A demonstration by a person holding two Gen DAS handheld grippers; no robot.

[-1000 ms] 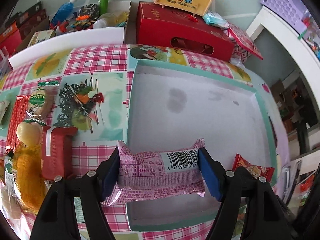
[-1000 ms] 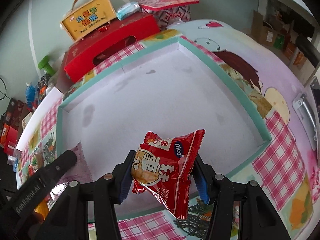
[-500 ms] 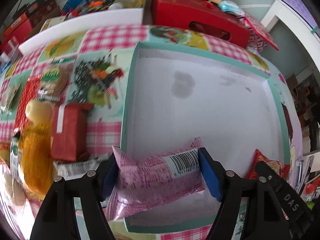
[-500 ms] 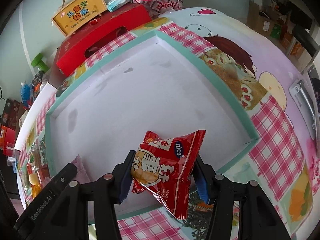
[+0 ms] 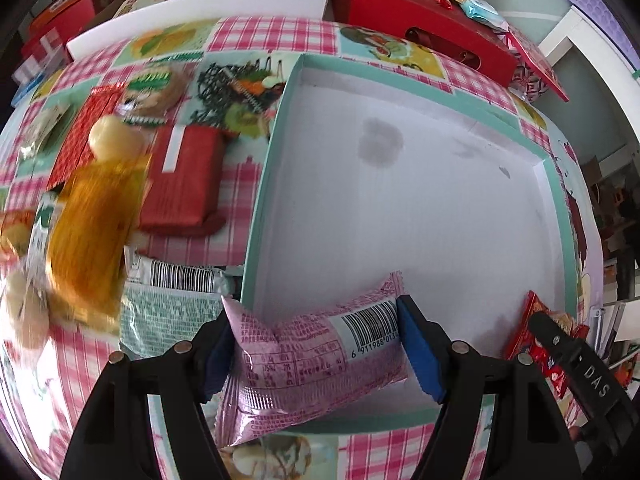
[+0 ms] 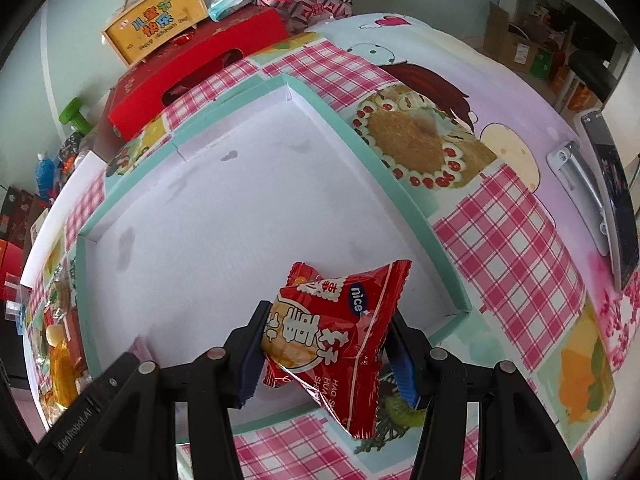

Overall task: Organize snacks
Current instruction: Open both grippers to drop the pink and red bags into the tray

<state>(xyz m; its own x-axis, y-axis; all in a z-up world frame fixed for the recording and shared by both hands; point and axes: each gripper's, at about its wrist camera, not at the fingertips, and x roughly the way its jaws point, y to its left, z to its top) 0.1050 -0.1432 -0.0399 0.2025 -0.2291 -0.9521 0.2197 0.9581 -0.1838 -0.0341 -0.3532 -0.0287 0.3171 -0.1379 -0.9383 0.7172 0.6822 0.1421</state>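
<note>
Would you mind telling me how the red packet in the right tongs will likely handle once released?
Probably light and floppy: the red packet droops below the right tongs. Its glossy film looks slippery, and it should land flat rather than roll.

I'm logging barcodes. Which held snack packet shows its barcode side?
The pink packet in the left gripper, barcode facing the camera. The red packet in the right gripper shows its printed front.
</note>
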